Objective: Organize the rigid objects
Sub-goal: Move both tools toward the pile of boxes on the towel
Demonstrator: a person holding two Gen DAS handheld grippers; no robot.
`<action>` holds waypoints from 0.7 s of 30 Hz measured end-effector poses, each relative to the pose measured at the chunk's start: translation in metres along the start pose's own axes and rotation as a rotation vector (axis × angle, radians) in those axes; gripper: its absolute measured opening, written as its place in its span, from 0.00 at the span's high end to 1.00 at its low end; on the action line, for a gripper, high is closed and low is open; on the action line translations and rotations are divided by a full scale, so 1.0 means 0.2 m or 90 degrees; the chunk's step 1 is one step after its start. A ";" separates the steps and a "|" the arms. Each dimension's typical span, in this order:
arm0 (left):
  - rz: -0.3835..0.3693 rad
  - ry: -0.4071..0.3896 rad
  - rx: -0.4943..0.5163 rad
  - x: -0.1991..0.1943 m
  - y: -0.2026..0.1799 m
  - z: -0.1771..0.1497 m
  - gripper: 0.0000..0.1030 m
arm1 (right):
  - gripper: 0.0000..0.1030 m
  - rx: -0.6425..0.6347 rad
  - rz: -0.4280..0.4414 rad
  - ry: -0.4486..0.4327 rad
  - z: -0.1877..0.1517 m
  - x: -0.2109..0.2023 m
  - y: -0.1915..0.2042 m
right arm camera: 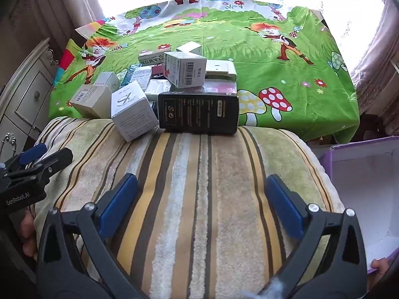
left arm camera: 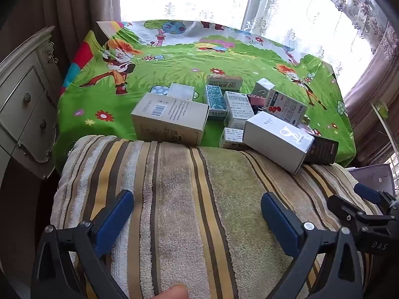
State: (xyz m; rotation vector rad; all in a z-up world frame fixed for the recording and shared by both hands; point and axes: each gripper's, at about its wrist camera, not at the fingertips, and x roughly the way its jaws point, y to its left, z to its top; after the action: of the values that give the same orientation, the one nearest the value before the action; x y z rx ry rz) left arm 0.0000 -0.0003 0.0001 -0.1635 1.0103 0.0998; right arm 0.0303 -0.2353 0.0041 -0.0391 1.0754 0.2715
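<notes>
Several small cardboard boxes lie in a heap on a table under a green cartoon cloth. Among them are a beige box with a barcode, a white box with silver script, a black box and a red-and-white medicine box. My left gripper hangs open over a striped towel, short of the heap. My right gripper is open too, empty, over the same towel.
An open purple box with a white inside stands to the right of the towel. A cream drawer cabinet sits left of the table. Lace curtains and a bright window lie behind. A fingertip shows at the bottom edge.
</notes>
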 end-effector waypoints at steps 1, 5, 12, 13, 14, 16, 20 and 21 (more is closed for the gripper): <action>-0.007 -0.003 -0.004 0.00 0.00 0.00 0.00 | 0.00 0.002 0.004 0.001 0.00 0.00 0.00; -0.013 -0.007 -0.008 0.00 0.00 0.00 0.00 | 0.00 -0.001 0.000 0.001 0.00 0.00 0.00; -0.015 -0.004 -0.007 0.00 0.00 0.00 0.00 | 0.00 -0.002 0.000 -0.002 0.00 -0.01 0.00; -0.014 -0.003 -0.006 0.00 0.00 -0.01 0.00 | 0.00 -0.002 0.000 -0.003 0.00 0.00 0.00; -0.013 -0.004 -0.006 0.00 0.00 -0.01 0.00 | 0.00 -0.002 -0.001 -0.003 -0.01 -0.01 0.00; -0.013 -0.004 -0.006 -0.01 0.00 -0.02 0.00 | 0.00 -0.003 -0.002 -0.003 -0.01 -0.01 0.00; -0.014 -0.003 -0.006 0.00 -0.01 -0.01 0.00 | 0.00 -0.002 -0.002 -0.003 0.00 -0.01 0.00; -0.012 -0.003 -0.005 0.00 0.00 -0.01 0.00 | 0.00 -0.002 -0.002 -0.003 0.00 -0.01 0.00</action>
State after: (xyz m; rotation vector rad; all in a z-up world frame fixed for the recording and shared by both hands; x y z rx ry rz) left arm -0.0004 -0.0014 -0.0012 -0.1799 1.0041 0.0860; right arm 0.0288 -0.2352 0.0047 -0.0433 1.0703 0.2701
